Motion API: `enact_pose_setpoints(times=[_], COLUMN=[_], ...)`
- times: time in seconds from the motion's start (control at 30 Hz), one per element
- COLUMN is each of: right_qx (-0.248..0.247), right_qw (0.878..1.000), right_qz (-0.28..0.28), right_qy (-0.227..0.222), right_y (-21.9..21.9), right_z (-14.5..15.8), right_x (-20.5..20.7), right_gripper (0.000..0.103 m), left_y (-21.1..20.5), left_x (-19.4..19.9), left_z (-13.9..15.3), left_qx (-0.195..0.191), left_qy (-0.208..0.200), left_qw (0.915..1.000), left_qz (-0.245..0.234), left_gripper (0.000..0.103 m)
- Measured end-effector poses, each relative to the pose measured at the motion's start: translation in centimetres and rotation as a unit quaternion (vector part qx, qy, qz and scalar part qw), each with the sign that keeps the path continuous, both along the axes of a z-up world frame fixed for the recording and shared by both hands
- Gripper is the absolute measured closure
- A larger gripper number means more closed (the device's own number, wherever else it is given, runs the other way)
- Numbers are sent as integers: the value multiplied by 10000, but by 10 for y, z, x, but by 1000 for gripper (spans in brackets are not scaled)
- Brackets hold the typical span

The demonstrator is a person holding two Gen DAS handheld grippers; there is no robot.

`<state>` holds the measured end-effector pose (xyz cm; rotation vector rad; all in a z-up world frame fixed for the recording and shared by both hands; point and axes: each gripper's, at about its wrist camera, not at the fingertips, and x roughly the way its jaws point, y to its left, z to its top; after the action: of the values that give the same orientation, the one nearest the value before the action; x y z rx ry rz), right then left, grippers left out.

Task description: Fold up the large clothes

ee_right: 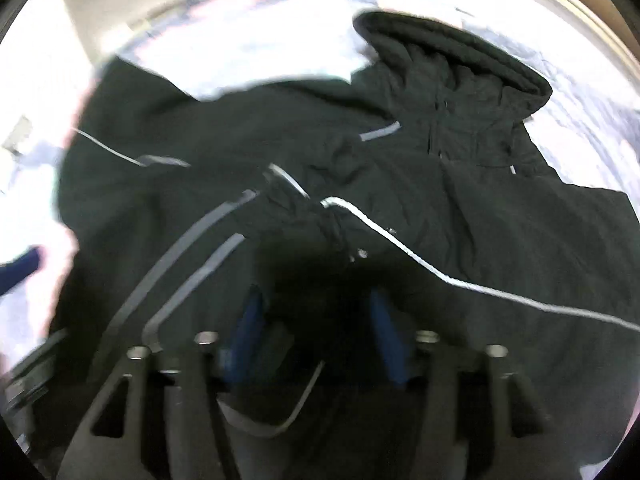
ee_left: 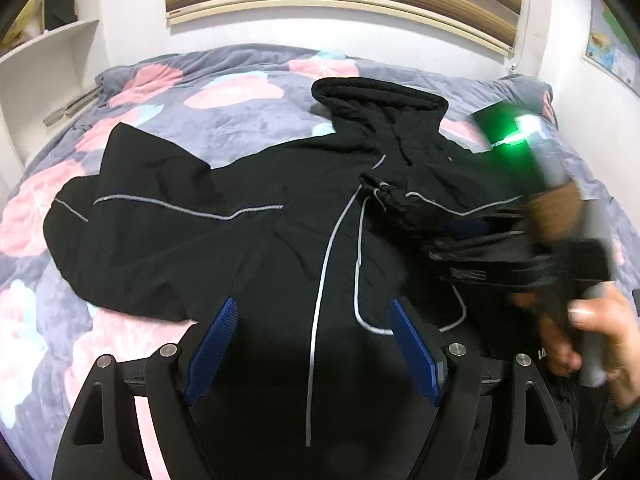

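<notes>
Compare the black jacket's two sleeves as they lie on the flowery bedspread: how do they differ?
The left-hand sleeve of the black hooded jacket lies spread outwards onto the flowery bedspread; the right-hand sleeve is folded inwards, its cuff near the chest. The first lies mostly flat; the second is bunched. Both carry a thin grey reflective stripe.

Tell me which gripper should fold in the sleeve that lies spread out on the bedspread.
Left, probably. The left gripper is open above the black jacket, nearer the spread sleeve. The right gripper is over the already folded side.
</notes>
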<state>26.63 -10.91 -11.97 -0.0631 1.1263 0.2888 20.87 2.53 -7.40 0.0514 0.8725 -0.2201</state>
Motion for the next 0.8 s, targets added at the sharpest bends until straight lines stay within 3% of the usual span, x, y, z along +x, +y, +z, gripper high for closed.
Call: enact_pose_setpoints(times=[0.1, 0.23, 0.33, 0.57, 0.63, 0.7, 0.73, 0.8], right_qx=[337, 6, -308, 232, 323, 375, 387, 436], right_qw=[9987, 9936, 9883, 9807, 9793, 9780, 9770, 9751], right_qz=[21, -532, -1104, -1891, -1958, -2004, -2036, -2069], right_qy=[-388, -994, -1008, -445, -399, -444, -504, -665], right_y=[-27, -82, -133, -213, -220, -223, -224, -222], right_z=[41, 78, 75, 38, 34, 38, 42, 53], right_x=[-24, -47, -51, -68, -76, -76, -78, -80], right_gripper=[37, 37, 37, 37, 37, 37, 37, 37], left_y=[-6, -21, -35, -55, -60, -64, -62, -50], left_x=[7, 33, 60, 125, 134, 136, 135, 126], left_z=[2, -2, -13, -57, -66, -63, -56, -34], left_qx=[-170, -592, -824, -1313, -1521, -1342, -1433, -1751], left_qy=[18, 245, 470, 1201, 1373, 1234, 1124, 859], left_qw=[9997, 9969, 9941, 9836, 9783, 9830, 9829, 9803], left_qz=[-157, -461, -525, -300, -313, -209, -264, -324], left_gripper=[23, 23, 23, 26, 55, 71, 80, 82])
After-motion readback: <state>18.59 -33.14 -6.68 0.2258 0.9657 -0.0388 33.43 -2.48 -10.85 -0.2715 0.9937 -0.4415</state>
